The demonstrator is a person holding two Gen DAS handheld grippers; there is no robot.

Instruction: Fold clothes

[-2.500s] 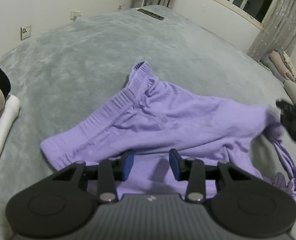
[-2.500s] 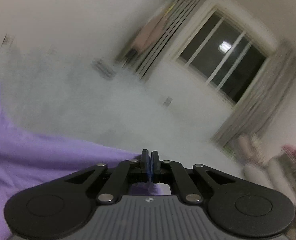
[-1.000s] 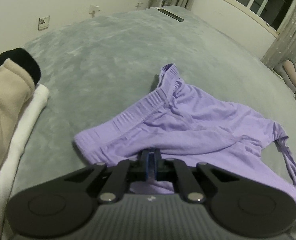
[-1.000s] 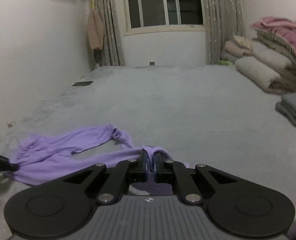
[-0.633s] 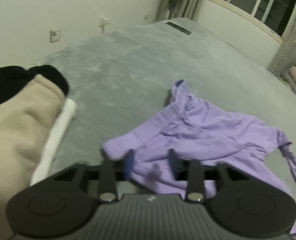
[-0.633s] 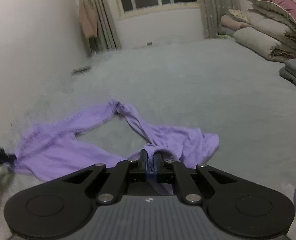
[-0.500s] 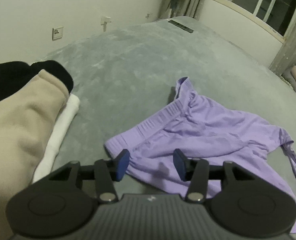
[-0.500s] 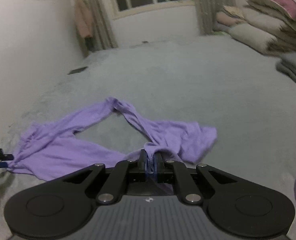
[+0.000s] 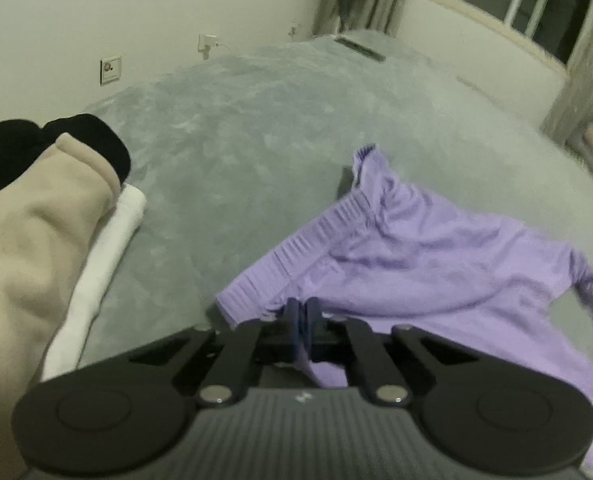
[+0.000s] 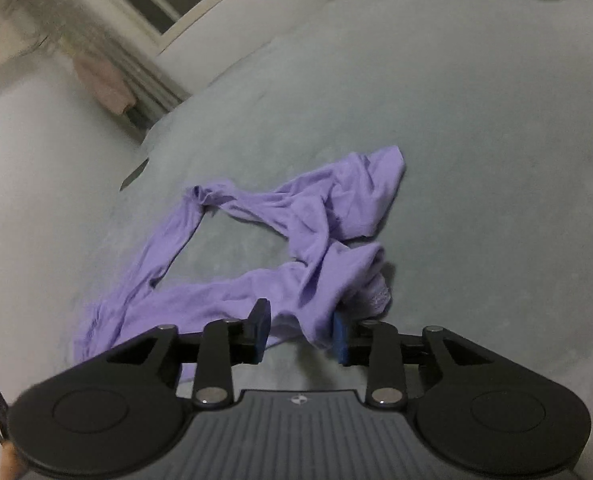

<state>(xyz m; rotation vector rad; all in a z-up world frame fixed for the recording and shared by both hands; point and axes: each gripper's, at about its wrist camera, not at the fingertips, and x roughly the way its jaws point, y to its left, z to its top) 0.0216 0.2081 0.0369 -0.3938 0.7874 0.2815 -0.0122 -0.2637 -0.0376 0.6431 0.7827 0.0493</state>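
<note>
Now clamped again by the left tool (image 9: 301,312) at the near waistband corner after a brief regrip, purple garment (image 9: 416,256) spread crumpled on the grey bed (image 9: 256,140) — right tool (image 10: 298,330) opening, cloth slipping free — ready for flattening, probably.

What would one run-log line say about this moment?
task: fold clothes | item: purple garment on grey bed | left gripper: shut on garment edge | right gripper: jaws opening, cloth between them
</note>
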